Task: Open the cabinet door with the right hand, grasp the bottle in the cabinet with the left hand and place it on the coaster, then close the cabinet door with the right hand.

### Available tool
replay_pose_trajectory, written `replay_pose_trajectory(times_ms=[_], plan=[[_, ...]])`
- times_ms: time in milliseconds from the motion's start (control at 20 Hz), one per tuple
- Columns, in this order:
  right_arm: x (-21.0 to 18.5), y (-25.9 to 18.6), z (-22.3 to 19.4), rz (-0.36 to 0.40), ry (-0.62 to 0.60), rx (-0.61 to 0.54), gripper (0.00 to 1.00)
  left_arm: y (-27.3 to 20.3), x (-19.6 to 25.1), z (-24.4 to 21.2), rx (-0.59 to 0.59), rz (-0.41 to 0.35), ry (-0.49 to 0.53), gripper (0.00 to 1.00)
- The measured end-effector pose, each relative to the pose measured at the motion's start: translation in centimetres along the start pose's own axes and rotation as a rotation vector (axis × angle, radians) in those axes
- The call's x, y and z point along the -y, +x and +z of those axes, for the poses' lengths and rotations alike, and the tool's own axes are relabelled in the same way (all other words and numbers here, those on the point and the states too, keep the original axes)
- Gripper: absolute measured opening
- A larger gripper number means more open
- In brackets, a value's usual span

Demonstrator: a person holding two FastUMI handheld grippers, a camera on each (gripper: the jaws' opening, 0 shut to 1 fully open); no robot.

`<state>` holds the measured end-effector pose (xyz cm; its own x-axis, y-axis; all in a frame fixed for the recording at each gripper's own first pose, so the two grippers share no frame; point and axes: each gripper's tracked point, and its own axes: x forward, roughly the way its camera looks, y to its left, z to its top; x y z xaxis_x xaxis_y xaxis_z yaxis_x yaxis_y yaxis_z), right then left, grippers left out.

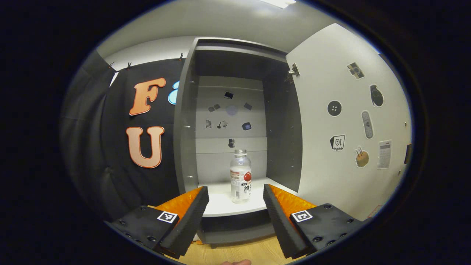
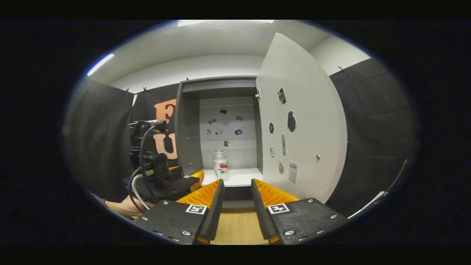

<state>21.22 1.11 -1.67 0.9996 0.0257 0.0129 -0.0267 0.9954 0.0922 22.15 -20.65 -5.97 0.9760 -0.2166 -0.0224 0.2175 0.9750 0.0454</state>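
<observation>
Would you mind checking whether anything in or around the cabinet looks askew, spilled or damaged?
Nothing stands out. The bottle stands upright on the cabinet shelf with no spill around it, and the door is swung fully open on its hinge, with its stickers looking intact.

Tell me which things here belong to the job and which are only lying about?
Belong to the job:
- grey cabinet, door swung open
- clear plastic bottle upright on its white shelf
- left gripper, open before the bottle
- right gripper, holding nothing

Lying about:
- stickers on the door
- wooden tabletop
</observation>
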Motion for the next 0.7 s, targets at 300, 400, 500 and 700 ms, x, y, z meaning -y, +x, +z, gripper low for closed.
replay_pose_trajectory(times_ms=[300, 400, 500, 700], plan=[[0.6, 1.5, -0.3, -0.064, -0.030, -0.019, 0.63, 7.8, 1.4, -2.1, -0.016, -0.054, -0.004, 0.96], [0.9, 1.9, -0.5, -0.085, -0.034, -0.029, 0.63, 9.7, 1.7, -2.9, -0.028, -0.061, -0.012, 0.99], [1.0, 2.1, -0.7, -0.101, -0.031, -0.038, 0.63, 11.5, 1.6, -3.8, -0.037, -0.064, -0.014, 0.96], [1.2, 2.6, -1.0, -0.120, -0.031, -0.060, 0.63, 14.6, 0.9, -5.1, -0.049, -0.053, -0.023, 0.96]])
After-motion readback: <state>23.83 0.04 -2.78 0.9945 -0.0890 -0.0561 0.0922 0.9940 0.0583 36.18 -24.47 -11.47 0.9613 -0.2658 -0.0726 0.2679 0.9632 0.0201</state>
